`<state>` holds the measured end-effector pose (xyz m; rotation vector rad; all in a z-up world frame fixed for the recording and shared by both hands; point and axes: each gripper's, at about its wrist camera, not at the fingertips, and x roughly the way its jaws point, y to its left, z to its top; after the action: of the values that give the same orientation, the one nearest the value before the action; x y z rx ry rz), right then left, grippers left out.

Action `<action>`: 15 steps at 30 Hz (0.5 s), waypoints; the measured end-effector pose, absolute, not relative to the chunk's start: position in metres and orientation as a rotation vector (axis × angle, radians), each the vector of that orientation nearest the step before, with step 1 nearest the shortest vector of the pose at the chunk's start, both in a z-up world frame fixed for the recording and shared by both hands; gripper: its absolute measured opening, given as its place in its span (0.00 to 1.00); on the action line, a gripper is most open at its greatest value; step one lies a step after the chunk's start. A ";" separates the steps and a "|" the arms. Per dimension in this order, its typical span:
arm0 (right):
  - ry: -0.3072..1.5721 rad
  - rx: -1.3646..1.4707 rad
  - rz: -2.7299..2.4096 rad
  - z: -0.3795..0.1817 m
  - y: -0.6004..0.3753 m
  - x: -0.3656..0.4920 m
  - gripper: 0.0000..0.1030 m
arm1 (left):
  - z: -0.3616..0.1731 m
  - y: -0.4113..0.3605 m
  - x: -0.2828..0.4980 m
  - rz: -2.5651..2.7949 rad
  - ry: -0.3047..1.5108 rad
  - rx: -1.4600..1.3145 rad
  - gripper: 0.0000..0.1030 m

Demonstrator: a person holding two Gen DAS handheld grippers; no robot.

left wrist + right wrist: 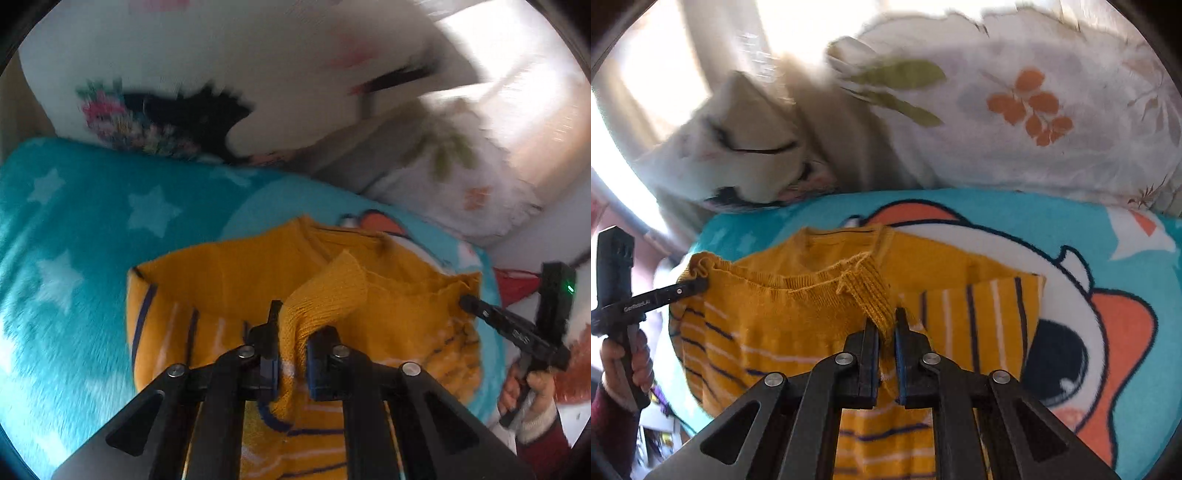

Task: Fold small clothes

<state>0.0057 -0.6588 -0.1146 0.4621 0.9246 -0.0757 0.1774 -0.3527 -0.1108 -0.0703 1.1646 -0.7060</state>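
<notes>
Yellow striped sweater (229, 280) lies on turquoise fish-print blanket (74, 229), partly folded over itself. Left tool (291, 332) clamped on ribbed yellow cuff (332, 291), jaws narrow. Right tool (886, 325) likewise pinches ribbed edge (871, 295) of sweater. White floral pillow (1034, 110) beyond blanket. Background blurred.

sweater (798, 317) on blanket (997, 214), pillows (1034, 122) behind

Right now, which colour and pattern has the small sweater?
Mustard yellow sweater with thin navy and white stripes; clearest in the right wrist view.
</notes>
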 end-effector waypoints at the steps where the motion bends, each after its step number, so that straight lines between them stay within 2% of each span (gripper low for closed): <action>1: 0.940 0.472 -0.083 -0.120 -0.662 0.010 0.08 | -0.123 -0.356 0.186 -0.676 1.193 -0.071 0.13; 4: 0.998 0.499 -0.128 -0.149 -0.671 0.028 0.10 | -0.144 -0.359 0.199 -0.632 1.237 -0.119 0.22; 7: 1.039 0.503 -0.196 -0.169 -0.679 0.037 0.32 | -0.149 -0.349 0.204 -0.630 1.256 -0.179 0.26; 8: 1.039 0.508 -0.212 -0.172 -0.682 0.039 0.32 | -0.148 -0.346 0.203 -0.630 1.254 -0.186 0.27; 10: 1.037 0.511 -0.221 -0.170 -0.683 0.039 0.34 | -0.137 -0.341 0.202 -0.587 1.221 -0.154 0.48; 13: 1.023 0.385 -0.292 -0.147 -0.672 0.037 0.49 | -0.116 -0.329 0.194 -0.564 1.154 -0.126 0.55; 15: 1.007 0.305 -0.315 -0.132 -0.661 0.032 0.54 | -0.097 -0.324 0.181 -0.534 1.106 -0.082 0.60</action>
<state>0.0323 -0.6614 -0.1316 0.3046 1.0073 -0.3150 0.1815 -0.3245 -0.0971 -0.0824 1.1062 -0.5338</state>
